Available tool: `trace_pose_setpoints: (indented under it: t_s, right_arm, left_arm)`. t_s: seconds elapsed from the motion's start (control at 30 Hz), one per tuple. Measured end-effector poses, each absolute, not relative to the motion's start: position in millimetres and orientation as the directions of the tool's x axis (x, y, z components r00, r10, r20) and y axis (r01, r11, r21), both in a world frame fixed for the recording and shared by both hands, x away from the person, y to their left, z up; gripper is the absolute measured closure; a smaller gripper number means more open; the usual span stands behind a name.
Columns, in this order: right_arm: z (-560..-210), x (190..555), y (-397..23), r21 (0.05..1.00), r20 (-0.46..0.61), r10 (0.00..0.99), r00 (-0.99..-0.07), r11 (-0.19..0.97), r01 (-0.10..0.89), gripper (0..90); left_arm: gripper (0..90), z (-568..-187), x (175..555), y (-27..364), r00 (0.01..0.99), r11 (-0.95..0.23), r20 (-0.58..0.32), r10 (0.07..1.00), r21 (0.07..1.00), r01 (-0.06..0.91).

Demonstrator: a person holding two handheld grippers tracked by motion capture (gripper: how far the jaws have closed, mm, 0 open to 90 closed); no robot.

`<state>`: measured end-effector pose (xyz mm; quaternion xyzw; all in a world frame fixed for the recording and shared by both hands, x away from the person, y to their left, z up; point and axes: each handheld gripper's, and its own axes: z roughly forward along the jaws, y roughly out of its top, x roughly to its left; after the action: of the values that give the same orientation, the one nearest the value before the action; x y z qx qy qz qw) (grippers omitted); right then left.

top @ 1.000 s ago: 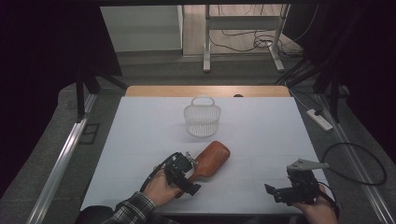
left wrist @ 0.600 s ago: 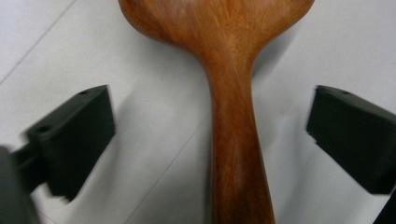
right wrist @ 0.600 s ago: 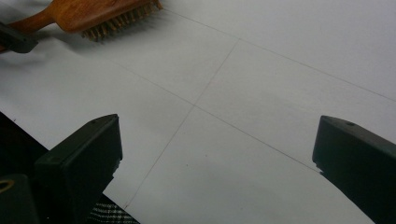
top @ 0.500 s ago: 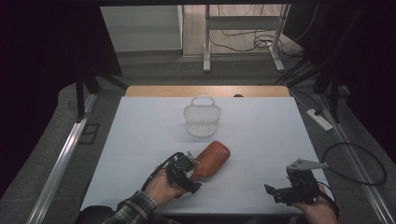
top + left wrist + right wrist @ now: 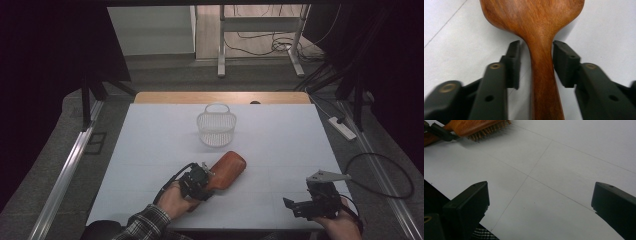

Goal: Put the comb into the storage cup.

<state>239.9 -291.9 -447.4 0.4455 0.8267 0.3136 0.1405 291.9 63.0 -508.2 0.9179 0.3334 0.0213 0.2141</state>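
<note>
In the high view we have our left gripper (image 5: 200, 179) at the near end of one wooden brush (image 5: 226, 170), which lies flat on the white counter (image 5: 280, 150), its broad head pointing toward the far side. One white basket (image 5: 216, 128) stands upright farther back, well apart from the brush and empty as far as we can tell. Our right gripper (image 5: 306, 206) sits near the front right corner of the counter, away from both things.

In the left gripper view we look straight along the brush handle (image 5: 544, 82). Our left gripper (image 5: 536, 65) has its jaws spread either side of the handle's narrow neck, with a thin gap visible on the left side and a little or no gap on the right; we judge it not yet clamped. The brush rests on the counter, so the pickup is only being set up.

In the right gripper view our right gripper (image 5: 540, 195) stands wide open over bare counter, gripping nothing. At the top left corner we see the brush (image 5: 471, 126) from the side, bristles down.

We count one brush, one basket and two grippers. As we judge it, closing on the handle, lifting and carrying the brush, perhaps toward the basket, all remain to be done.
</note>
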Motion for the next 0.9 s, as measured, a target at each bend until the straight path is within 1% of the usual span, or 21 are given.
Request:
trace_pose_setpoints:
  t_s: [0.03, 0.07, 0.2, 0.33, 0.5, 0.57, 0.8, 0.9]
  right_arm:
    - [-447.4, 240.0, -291.9, 0.643, 0.047, 0.825, -0.563, 0.407, 0.649, 1.8]
    - [-447.4, 240.0, -291.9, 0.643, 0.047, 0.825, -0.564, 0.407, 0.649, 1.8]
    - [-447.4, 240.0, -291.7, 0.643, 0.046, 0.825, -0.563, 0.407, 0.649, 1.8]
    - [-447.4, 240.0, -291.7, 0.644, 0.045, 0.824, -0.564, 0.408, 0.648, 1.9]
    - [-447.4, 239.9, -291.8, 0.644, 0.045, 0.824, -0.565, 0.408, 0.647, 1.9]
    - [-447.2, 239.8, -291.7, 0.645, 0.045, 0.823, -0.566, 0.409, 0.646, 1.9]
    - [-447.3, 239.9, -291.8, 0.643, 0.047, 0.822, -0.567, 0.409, 0.647, 1.9]
    - [-447.3, 239.8, -291.8, 0.643, 0.048, 0.823, -0.566, 0.409, 0.648, 1.9]
  left_arm:
    - [62.7, -508.2, 291.9, 63.2, 0.777, -0.685, -0.106, 0.621, 0.408, 0.604]
    - [66.8, -508.1, 291.9, 63.3, 0.777, -0.686, -0.106, 0.62, 0.408, 0.603]
    - [71.9, -507.5, 292.5, 65.0, 0.778, -0.69, -0.088, 0.622, 0.408, 0.597]
    - [72.4, -508.4, 296.7, 69.2, 0.776, -0.677, -0.136, 0.616, 0.413, 0.609]
    - [72.6, -507.9, 297.8, 70.2, 0.782, -0.68, -0.146, 0.606, 0.415, 0.604]
    - [72.6, -507.5, 299.3, 73.0, 0.796, -0.687, -0.152, 0.586, 0.428, 0.588]
    - [72.8, -507.7, 301.3, 75.9, 0.803, -0.682, -0.168, 0.572, 0.447, 0.579]
    - [72.8, -506.8, 301.5, 76.3, 0.81, -0.687, -0.161, 0.564, 0.453, 0.569]
